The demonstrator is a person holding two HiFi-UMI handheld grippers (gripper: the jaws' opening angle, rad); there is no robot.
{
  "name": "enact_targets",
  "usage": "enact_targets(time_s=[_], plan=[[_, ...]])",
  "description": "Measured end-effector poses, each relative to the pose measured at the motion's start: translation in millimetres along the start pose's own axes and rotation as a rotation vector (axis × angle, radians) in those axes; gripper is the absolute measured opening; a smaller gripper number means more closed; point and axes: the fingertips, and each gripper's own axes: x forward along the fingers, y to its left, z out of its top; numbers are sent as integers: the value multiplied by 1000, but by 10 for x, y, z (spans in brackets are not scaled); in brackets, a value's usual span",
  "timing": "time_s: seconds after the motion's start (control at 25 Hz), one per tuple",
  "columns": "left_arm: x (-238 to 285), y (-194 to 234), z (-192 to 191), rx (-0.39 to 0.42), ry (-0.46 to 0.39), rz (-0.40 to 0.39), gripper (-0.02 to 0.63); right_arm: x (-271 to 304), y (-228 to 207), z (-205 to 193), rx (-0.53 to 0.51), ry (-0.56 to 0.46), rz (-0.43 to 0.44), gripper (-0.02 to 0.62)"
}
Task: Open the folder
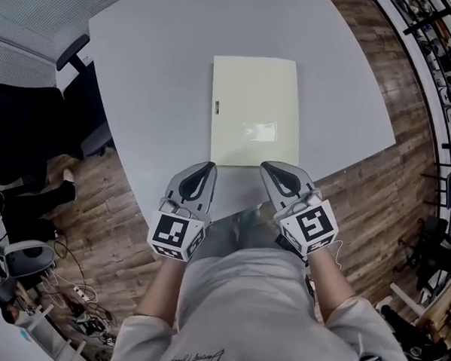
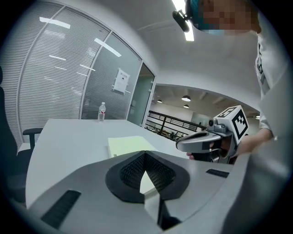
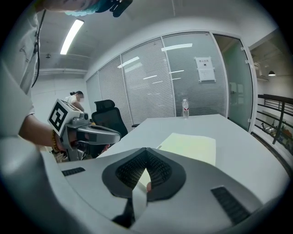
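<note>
A pale yellow-green folder (image 1: 253, 110) lies flat and closed on the grey table (image 1: 152, 82), with a small label at its left edge. My left gripper (image 1: 207, 167) hovers just before the folder's near left corner, jaws shut and holding nothing. My right gripper (image 1: 267, 167) is beside it at the near right corner, also shut and empty. In the left gripper view the folder (image 2: 129, 145) shows beyond the closed left gripper (image 2: 145, 154), with the right gripper (image 2: 183, 145) at the side. In the right gripper view the folder (image 3: 190, 147) lies ahead of the closed right gripper (image 3: 146, 150).
A water bottle (image 3: 185, 109) stands at the table's far end. A black office chair (image 1: 27, 126) sits left of the table, with cables and gear on the wooden floor (image 1: 81, 297). The table's near edge runs just under the grippers. A person (image 3: 75, 98) is far back.
</note>
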Motion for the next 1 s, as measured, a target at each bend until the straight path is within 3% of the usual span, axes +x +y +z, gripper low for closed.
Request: enact_targets(time_s=[0.4, 0.68, 0.84, 1.0], plan=[[65, 98, -230, -22, 31, 17, 8, 257, 105, -213, -124, 108, 47, 28], [110, 151, -423, -35, 59, 19, 8, 438, 120, -504, -231, 213, 46, 114], [138, 197, -501, -50, 70, 24, 9, 545, 144, -686, -293, 279, 59, 195], [143, 214, -592, -56, 84, 24, 9, 611, 123, -801, -430, 315, 13, 225]])
